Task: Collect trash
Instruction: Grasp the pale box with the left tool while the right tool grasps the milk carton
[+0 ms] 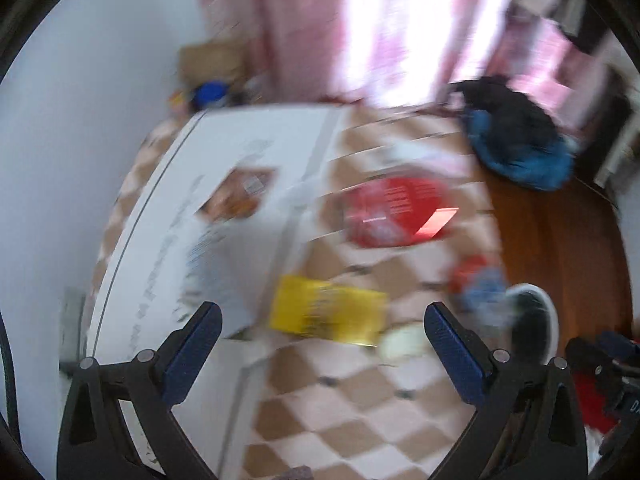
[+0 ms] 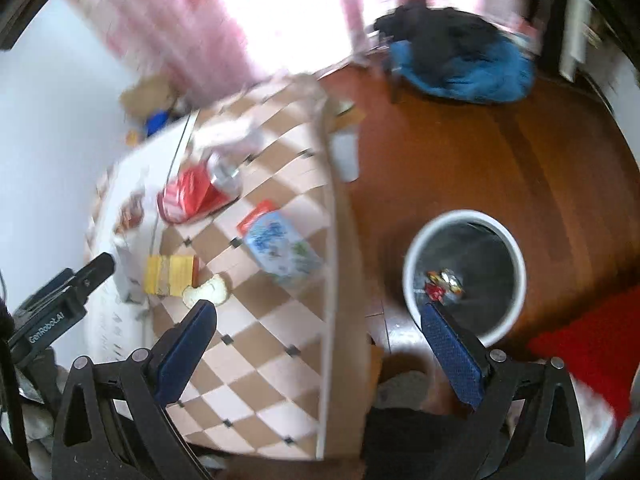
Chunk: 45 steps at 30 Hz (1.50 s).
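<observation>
Both the left gripper (image 1: 322, 322) and the right gripper (image 2: 318, 322) are held wide and empty above the checked table (image 2: 280, 360), where a yellow packet (image 2: 170, 275) and red bag (image 2: 188, 198) are scattered, left of the white bin (image 2: 464, 276).

Right wrist view: checkered tablecloth (image 2: 276, 344) bare in lower centre, free passage there. Clutter mid-left: yellow packet (image 2: 170, 274), bread slice (image 2: 208, 290), blue-white bag (image 2: 280, 248), red bag (image 2: 188, 196). Table edge runs down centre; wood floor (image 2: 500, 152) right of it open. White bin (image 2: 464, 272) at right centre, mouth unobstructed, wrappers inside. Chair with dark and blue clothes (image 2: 460, 56) upper right. Left wrist view blurred.
</observation>
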Each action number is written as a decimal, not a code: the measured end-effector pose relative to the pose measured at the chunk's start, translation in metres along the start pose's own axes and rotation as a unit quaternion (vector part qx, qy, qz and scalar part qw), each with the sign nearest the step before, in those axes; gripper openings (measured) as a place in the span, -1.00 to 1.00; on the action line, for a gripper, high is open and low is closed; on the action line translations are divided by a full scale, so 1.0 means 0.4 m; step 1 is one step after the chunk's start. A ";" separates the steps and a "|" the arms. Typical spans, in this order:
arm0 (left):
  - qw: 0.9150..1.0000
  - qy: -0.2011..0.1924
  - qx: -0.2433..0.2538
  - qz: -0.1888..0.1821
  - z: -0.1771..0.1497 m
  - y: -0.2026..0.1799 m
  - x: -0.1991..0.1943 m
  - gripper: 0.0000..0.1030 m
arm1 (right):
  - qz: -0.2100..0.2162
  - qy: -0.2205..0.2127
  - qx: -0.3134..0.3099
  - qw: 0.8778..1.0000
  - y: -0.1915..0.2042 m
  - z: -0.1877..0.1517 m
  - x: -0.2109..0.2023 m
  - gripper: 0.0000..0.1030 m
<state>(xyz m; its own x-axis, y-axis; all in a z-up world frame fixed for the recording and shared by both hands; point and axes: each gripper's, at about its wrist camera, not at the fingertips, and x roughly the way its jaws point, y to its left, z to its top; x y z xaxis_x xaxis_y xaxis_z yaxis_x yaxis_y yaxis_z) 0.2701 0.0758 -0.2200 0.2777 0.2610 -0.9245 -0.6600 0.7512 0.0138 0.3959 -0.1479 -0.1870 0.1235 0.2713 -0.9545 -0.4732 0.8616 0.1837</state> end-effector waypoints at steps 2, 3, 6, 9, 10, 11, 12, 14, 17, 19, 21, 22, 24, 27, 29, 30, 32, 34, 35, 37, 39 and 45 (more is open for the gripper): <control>0.999 0.022 -0.024 0.022 0.000 0.066 0.065 1.00 | -0.010 0.024 -0.035 0.999 0.054 0.041 0.079 1.00; 0.998 0.036 -0.035 0.032 0.001 0.101 0.103 1.00 | -0.016 0.036 -0.048 0.998 0.072 0.050 0.116 1.00; 0.995 0.057 -0.065 0.041 -0.001 0.182 0.161 1.00 | -0.045 0.067 -0.083 0.993 0.128 0.086 0.231 0.99; 0.993 0.068 -0.091 0.034 0.005 0.232 0.220 0.99 | -0.062 0.084 -0.100 0.989 0.154 0.103 0.301 0.50; 0.993 0.072 -0.094 0.029 0.008 0.236 0.233 0.94 | -0.063 0.088 -0.101 0.989 0.156 0.102 0.315 0.43; 0.992 0.074 -0.096 0.023 0.013 0.241 0.250 0.89 | -0.061 0.092 -0.099 0.989 0.160 0.105 0.328 0.38; 0.992 0.075 -0.097 0.020 0.016 0.243 0.255 0.71 | -0.059 0.094 -0.096 0.989 0.163 0.107 0.340 0.27; 0.992 0.079 -0.096 0.011 0.022 0.251 0.271 0.32 | -0.054 0.091 -0.074 0.992 0.161 0.109 0.350 0.24; 0.994 0.075 -0.086 -0.005 0.019 0.251 0.264 -0.31 | -0.014 0.092 -0.010 0.996 0.144 0.110 0.346 0.23; 0.995 0.071 -0.073 -0.014 0.014 0.251 0.256 -0.36 | 0.019 0.097 0.015 0.995 0.140 0.110 0.345 0.24; 0.996 0.069 -0.057 -0.012 0.013 0.256 0.253 -0.36 | 0.033 0.103 0.017 0.994 0.144 0.112 0.350 0.24; 0.996 0.070 -0.052 -0.009 0.008 0.260 0.255 -0.36 | 0.024 0.107 0.004 0.994 0.151 0.111 0.355 0.24; 0.996 0.072 -0.050 -0.011 0.003 0.268 0.260 -0.36 | 0.005 0.108 -0.016 0.994 0.161 0.107 0.363 0.27; 0.996 0.073 -0.044 -0.006 0.001 0.268 0.259 -0.36 | -0.015 0.103 -0.038 0.994 0.176 0.103 0.378 0.28; 0.997 0.072 -0.031 0.002 -0.002 0.259 0.258 -0.36 | -0.031 0.098 -0.051 0.993 0.192 0.094 0.381 0.28; 0.997 0.071 -0.027 0.005 0.003 0.245 0.261 -0.36 | -0.038 0.094 -0.054 0.993 0.197 0.088 0.381 0.26; 0.997 0.069 -0.021 0.007 0.001 0.244 0.259 -0.36 | -0.055 0.080 -0.057 0.994 0.202 0.074 0.374 0.17; 0.997 0.070 -0.019 0.007 -0.001 0.247 0.258 -0.39 | -0.070 0.068 -0.062 0.993 0.207 0.060 0.370 0.14; 0.997 0.071 -0.019 0.008 -0.002 0.249 0.257 -0.39 | -0.075 0.064 -0.066 0.993 0.209 0.055 0.370 0.13; 0.997 0.070 -0.019 0.012 0.003 0.234 0.262 -0.40 | -0.082 0.055 -0.075 0.992 0.224 0.051 0.371 0.11; 0.997 0.068 -0.016 0.019 -0.003 0.236 0.257 -0.40 | -0.079 0.053 -0.076 0.993 0.223 0.057 0.372 0.11; 0.998 0.051 -0.007 0.031 -0.037 0.231 0.213 -0.40 | -0.069 0.039 -0.071 0.994 0.216 0.052 0.358 0.07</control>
<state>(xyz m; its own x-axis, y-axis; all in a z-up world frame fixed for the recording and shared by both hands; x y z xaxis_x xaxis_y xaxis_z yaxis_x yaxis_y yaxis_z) 0.2224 0.1586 -0.3032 0.1642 0.2438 -0.9558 -0.6830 0.7272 0.0682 0.3907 -0.0257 -0.3030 0.1306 0.1153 -0.9847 -0.5750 0.8179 0.0195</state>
